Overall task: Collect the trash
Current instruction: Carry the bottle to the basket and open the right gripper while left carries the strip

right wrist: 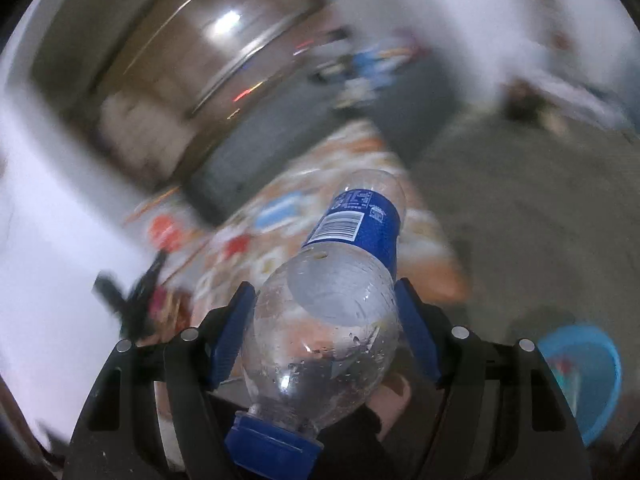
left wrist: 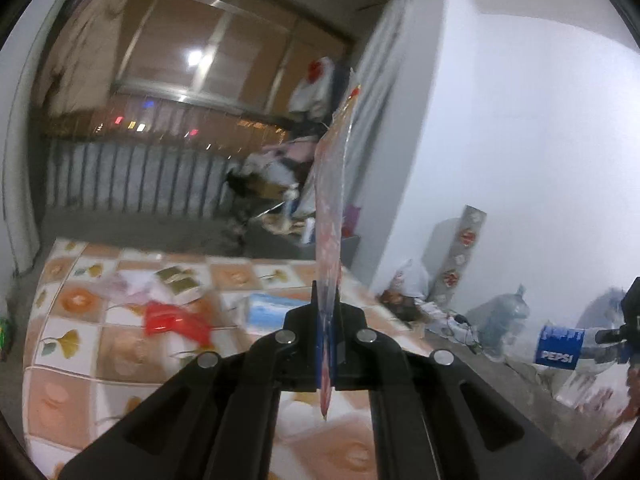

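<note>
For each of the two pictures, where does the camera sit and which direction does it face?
Left wrist view: sits behind the left tool, looking across the tiled table toward the dark window; its jaws are shut on a thin wrapper.
Right wrist view: sits behind the right tool, tilted down at table and floor; its pads grip a Pepsi bottle, with part of a hand below.
Shared: the table, the red wrapper, and the bottle, seen at the left view's right edge.
</note>
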`<state>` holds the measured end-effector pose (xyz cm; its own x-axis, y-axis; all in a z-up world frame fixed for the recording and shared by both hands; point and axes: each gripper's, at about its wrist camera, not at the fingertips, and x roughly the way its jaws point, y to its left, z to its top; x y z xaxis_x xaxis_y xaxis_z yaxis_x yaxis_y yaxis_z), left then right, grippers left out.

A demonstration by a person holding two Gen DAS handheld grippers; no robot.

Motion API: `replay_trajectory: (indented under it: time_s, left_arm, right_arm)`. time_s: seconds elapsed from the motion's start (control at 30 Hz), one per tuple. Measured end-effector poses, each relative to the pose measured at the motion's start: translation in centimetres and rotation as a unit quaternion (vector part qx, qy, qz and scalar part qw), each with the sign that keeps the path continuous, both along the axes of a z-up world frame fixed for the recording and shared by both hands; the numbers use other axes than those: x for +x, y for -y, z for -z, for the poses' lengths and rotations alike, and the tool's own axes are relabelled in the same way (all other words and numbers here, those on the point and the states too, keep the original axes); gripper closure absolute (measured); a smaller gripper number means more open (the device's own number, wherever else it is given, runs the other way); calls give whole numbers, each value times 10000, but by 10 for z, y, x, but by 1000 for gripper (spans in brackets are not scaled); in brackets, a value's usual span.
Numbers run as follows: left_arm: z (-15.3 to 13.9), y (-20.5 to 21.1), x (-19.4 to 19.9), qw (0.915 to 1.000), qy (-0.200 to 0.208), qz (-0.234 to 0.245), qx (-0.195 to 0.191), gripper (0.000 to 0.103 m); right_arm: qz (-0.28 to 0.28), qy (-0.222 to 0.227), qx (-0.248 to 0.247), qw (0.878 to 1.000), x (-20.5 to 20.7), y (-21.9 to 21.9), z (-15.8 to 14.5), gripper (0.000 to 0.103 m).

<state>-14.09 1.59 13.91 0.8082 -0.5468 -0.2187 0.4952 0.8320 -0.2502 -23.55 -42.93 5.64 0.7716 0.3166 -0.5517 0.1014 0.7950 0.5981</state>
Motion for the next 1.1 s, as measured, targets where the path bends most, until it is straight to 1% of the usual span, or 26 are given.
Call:
replay_trajectory:
  time_s: [0.07, 0.1, 0.17, 0.23, 0.27, 0.33, 0.37, 0.43, 0.47, 0.5, 0.53, 0.57, 0.6, 0.63, 0.67, 0.73, 0.77, 0.8, 0.83, 0.87, 0.9, 0.97, 1.0, 1.03, 1.07, 1.1]
  left_arm:
    - [-2, 22, -15, 9997, 28, 228, -8, 101]
    - [-2, 35, -18, 9991, -58, 423, -56, 101]
    - [-2, 57, -22, 9973, -204, 697, -77, 101]
    - [-6, 81, -28, 9951, -273, 947, -20, 101]
    - [-9, 89, -30, 9944, -273, 1022, 11, 101]
    - [-15, 107, -39, 9931, -175, 1152, 161, 101]
    - [-18, 117, -44, 9923, -100, 1204, 266, 101]
    - [-23, 131, -50, 9909, -67, 1270, 430, 101]
    - [-24, 138, -53, 9899, -94, 1332, 471, 101]
    - [-24, 144, -53, 9889, -125, 1393, 503, 101]
    - [-25, 147, -54, 9878, -155, 1455, 534, 101]
    - [-24, 157, -58, 9861, -191, 1529, 613, 101]
    - [-23, 163, -61, 9853, -204, 1561, 667, 101]
    - [-23, 172, -63, 9839, -225, 1614, 729, 101]
    - [-22, 180, -67, 9822, -256, 1685, 793, 101]
    - [-20, 198, -75, 9779, -305, 1855, 918, 101]
    - [-20, 209, -80, 9753, -319, 1947, 991, 101]
    - [-19, 221, -85, 9725, -322, 2048, 1061, 101]
    - [-18, 235, -89, 9686, -342, 2188, 1130, 101]
    - [-16, 248, -93, 9650, -364, 2309, 1185, 101]
    - [-14, 259, -95, 9619, -384, 2409, 1235, 101]
    - [-9, 285, -101, 9529, -470, 2674, 1350, 101]
    - [-4, 303, -106, 9458, -540, 2871, 1417, 101]
    - [0, 317, -111, 9402, -594, 3013, 1472, 101]
    - [6, 333, -115, 9334, -653, 3171, 1550, 101]
    - [13, 352, -124, 9254, -708, 3334, 1657, 101]
  right_arm:
    - [590, -98, 273, 9978, -45, 35, 18, 36]
    - [784, -147, 302, 9964, -59, 46, 26, 36]
    - [1240, -417, 310, 9909, -85, 64, 49, 36]
    - [1519, -755, 585, 9838, -102, 81, 83, 36]
    - [1523, -953, 877, 9798, -107, 91, 108, 36]
    - [1113, -1338, 1165, 9778, -101, 100, 140, 36]
    - [960, -1576, 1249, 9749, -96, 107, 161, 36]
    - [942, -2058, 1168, 9670, -85, 118, 190, 36]
    - [939, -2180, 1115, 9650, -81, 120, 198, 36]
    - [941, -2401, 1081, 9601, -72, 130, 215, 36]
    - [937, -2501, 1108, 9573, -68, 136, 224, 36]
    - [995, -2689, 1195, 9506, -60, 144, 242, 36]
    - [1013, -2833, 1182, 9463, -54, 145, 252, 36]
    - [1010, -2980, 1090, 9429, -54, 149, 262, 36]
    - [1075, -3163, 817, 9390, -45, 149, 275, 36]
    - [1066, -3311, 432, 9366, -37, 147, 293, 35]
    - [1119, -3393, 470, 9328, -35, 146, 306, 35]
    - [1127, -3572, 562, 9255, -33, 147, 316, 35]
    - [1046, -3922, 671, 9114, -30, 142, 328, 34]
    - [960, -4094, 673, 9048, -28, 138, 334, 34]
    - [868, -4225, 506, 9008, -24, 132, 337, 34]
    - [808, -4434, -155, 8925, -19, 126, 329, 26]
    - [839, -4334, -523, 8958, -16, 125, 318, 26]
    - [924, -4106, -682, 9045, -15, 128, 305, 22]
    - [1055, -3925, -664, 9113, -16, 132, 295, 19]
    - [1193, -3804, -576, 9153, -16, 139, 288, 19]
